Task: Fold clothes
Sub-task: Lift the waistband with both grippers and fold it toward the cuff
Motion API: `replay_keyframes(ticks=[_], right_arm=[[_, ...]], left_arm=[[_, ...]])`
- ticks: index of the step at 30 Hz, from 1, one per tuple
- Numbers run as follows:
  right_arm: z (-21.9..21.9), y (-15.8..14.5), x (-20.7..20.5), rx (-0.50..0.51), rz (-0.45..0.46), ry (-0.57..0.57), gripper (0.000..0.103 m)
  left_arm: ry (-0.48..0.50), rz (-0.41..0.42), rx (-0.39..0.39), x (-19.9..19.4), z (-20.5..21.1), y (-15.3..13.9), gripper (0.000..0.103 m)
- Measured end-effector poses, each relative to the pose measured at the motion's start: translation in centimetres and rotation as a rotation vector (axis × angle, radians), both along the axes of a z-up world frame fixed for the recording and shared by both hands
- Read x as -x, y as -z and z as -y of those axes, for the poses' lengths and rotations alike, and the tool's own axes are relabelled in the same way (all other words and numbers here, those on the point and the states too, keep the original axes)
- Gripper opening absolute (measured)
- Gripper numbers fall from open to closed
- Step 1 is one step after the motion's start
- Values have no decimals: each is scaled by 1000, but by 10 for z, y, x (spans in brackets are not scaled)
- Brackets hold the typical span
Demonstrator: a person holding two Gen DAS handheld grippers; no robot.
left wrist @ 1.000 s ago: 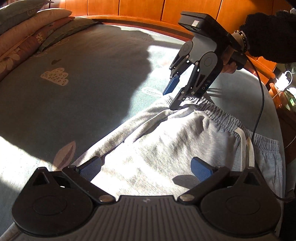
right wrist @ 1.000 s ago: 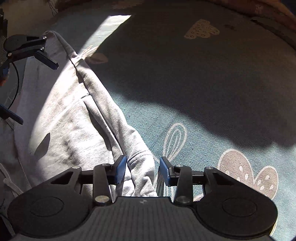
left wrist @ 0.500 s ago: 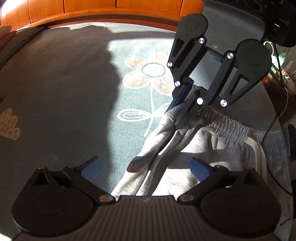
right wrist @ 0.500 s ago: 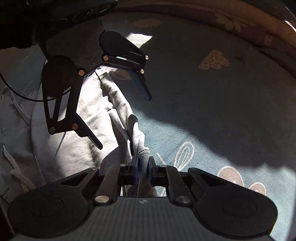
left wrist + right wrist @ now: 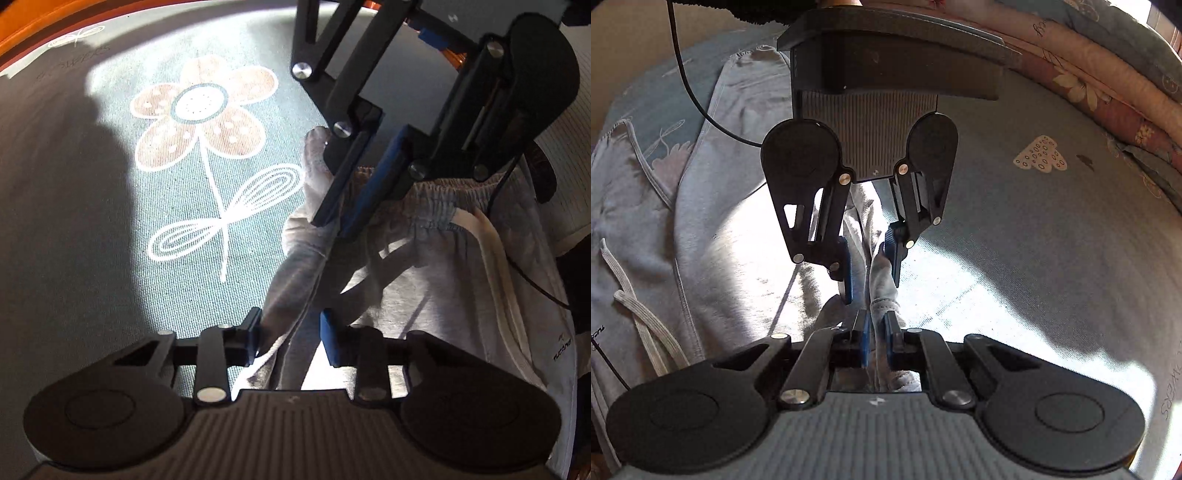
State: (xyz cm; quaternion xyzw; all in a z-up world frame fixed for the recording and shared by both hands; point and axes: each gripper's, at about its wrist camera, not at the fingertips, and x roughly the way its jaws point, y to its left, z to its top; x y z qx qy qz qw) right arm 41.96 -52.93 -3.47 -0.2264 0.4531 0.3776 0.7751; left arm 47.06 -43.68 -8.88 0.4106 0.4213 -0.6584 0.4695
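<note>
Grey sweatpants [image 5: 424, 280] with a white drawstring [image 5: 495, 258] lie on a blue-grey flowered bedsheet [image 5: 74, 221]. Their side edge is pulled up into a narrow ridge [image 5: 882, 273]. My right gripper [image 5: 875, 343] is shut on that ridge near the elastic waistband; the left wrist view shows it from the front [image 5: 340, 225]. My left gripper [image 5: 290, 339] faces it a short way along the same ridge. Its jaws are closing, with the fold filling the gap between the blue pads [image 5: 846, 277].
An orange wooden bed frame [image 5: 22, 33] runs along the far edge. Stacked pillows and quilts [image 5: 1108, 74] line the bed's side. A black cable [image 5: 690, 85] trails over the pants. Bare sheet with a flower print [image 5: 199, 110] spreads beside the pants.
My right gripper shut on the pants' edge and lifted it into a ridge. My left gripper swung in close opposite it, and its wide jaws narrowed around the same fold.
</note>
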Motion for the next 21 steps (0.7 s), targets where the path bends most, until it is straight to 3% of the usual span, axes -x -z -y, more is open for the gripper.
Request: replay_keyframes(ticks=[2,4,5,6,8,16,18,19,20,21], right_arm=[[3,1,-1,5,8,9,15],[5,4,-7,7,7,9,36],[6,6,-10,7,4,8,51],[7,8,-13,8,2,6,57],[8,12,-19,9,-2,3,61],[-17,47,-48,2,-178,-164,62],[-23,52,-49,-7,-241,-195,57],[-25,53,-49,-7,-255,-197,51],[-26,53,-49,0,-256,-189,28],[-27,52,-48,15,-237,-179,18]], left_arm=[[-22,-10,11,-3,-2,-2,23],[-35,-26,23,-5,-5,-4,23],[-35,-28,27,-4,-6,-5,23],[-35,-27,29,-3,-7,-5,23],[-14,-15,37,3,-8,-8,23],[54,15,77,20,-23,-23,23],[54,21,84,22,-24,-23,23],[51,24,85,23,-24,-21,23],[48,38,89,23,-24,-21,23],[44,55,93,23,-26,-22,23]])
